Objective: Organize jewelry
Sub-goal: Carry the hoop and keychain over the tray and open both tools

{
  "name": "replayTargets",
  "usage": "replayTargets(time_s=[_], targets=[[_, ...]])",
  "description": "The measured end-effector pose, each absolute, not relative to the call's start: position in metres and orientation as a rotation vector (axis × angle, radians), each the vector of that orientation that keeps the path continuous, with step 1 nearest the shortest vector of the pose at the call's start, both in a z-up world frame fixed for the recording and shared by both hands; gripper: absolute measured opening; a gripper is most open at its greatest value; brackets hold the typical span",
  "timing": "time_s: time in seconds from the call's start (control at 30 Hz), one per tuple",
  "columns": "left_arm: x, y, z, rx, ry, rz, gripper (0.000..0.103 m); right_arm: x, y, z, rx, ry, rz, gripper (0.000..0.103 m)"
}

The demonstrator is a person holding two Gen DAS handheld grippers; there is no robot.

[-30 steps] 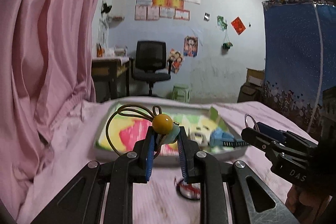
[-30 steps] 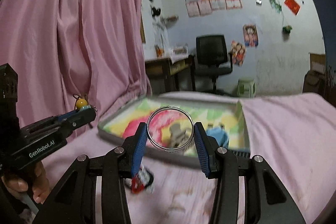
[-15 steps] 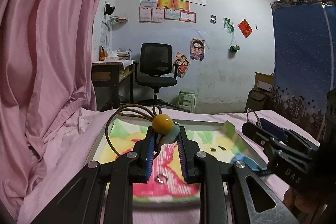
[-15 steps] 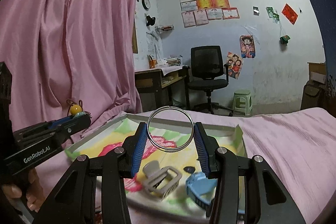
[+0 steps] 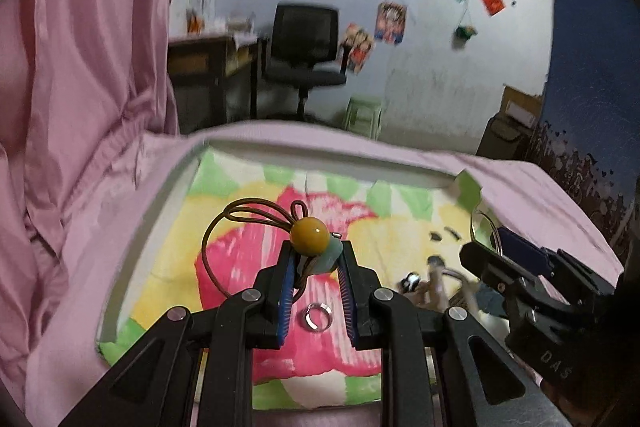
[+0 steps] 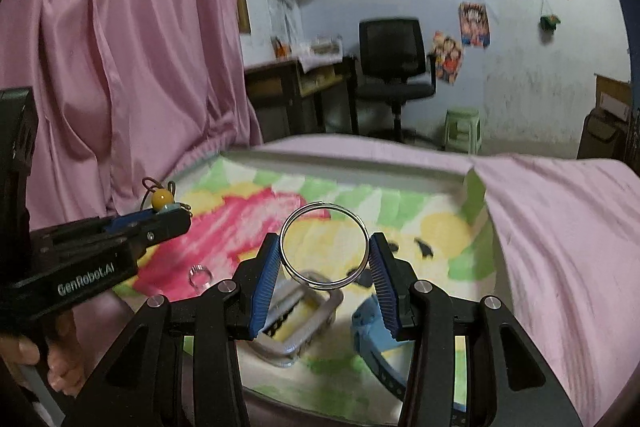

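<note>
My left gripper (image 5: 315, 259) is shut on a brown cord bracelet (image 5: 309, 231) with a yellow bead and a pale green bead, held above the tray (image 5: 168, 195). The tray is lined with a bright pink, yellow and green cloth. A small silver ring (image 5: 316, 315) lies on that cloth just below my left fingers. My right gripper (image 6: 324, 251) is shut on a thin silver bangle (image 6: 285, 245), upright over the tray's middle. Under it lie a grey buckle-shaped piece (image 6: 304, 331) and a light blue band (image 6: 370, 323). The left gripper (image 6: 160, 217) shows at the left of the right wrist view.
The tray rests on a pink sheet (image 6: 560, 227) over a bed. A pink curtain (image 5: 80, 67) hangs close on the left. A blue patterned cloth (image 5: 592, 87) stands at the right. An office chair (image 6: 394, 63), a desk (image 6: 304, 83) and a green stool (image 6: 462, 127) are behind.
Both grippers have moved forward and tilted down over the tray, each still holding its piece. The small silver ring now lies just below the left fingers.
</note>
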State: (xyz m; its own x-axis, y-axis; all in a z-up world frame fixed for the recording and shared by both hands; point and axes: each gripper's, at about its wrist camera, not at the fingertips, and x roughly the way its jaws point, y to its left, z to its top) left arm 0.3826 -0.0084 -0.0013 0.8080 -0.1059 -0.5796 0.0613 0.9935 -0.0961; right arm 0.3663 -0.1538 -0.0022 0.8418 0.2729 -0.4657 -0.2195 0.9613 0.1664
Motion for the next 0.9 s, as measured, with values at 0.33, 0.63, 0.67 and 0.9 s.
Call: replayTargets(time_s=[0.33, 0.63, 0.67, 0.9], targets=[[0.4, 0.003, -0.026, -0.111, 0.818, -0.041, 0.02, 0.37, -0.152, -0.011, 0.09, 0.561, 0.252, 0.041], [0.388, 0.006, -0.018, -0.121, 0.79, -0.075, 0.047, 0.368, -0.156, -0.009, 0.129, 0.561, 0.252, 0.051], [0.386, 0.007, -0.016, -0.123, 0.777, -0.074, 0.06, 0.367, -0.156, -0.009, 0.134, 0.557, 0.25, 0.051], [0.352, 0.019, 0.006, -0.177, 0.627, -0.073, 0.067, 0.34, -0.164, 0.006, 0.151, 0.448, 0.238, 0.067]])
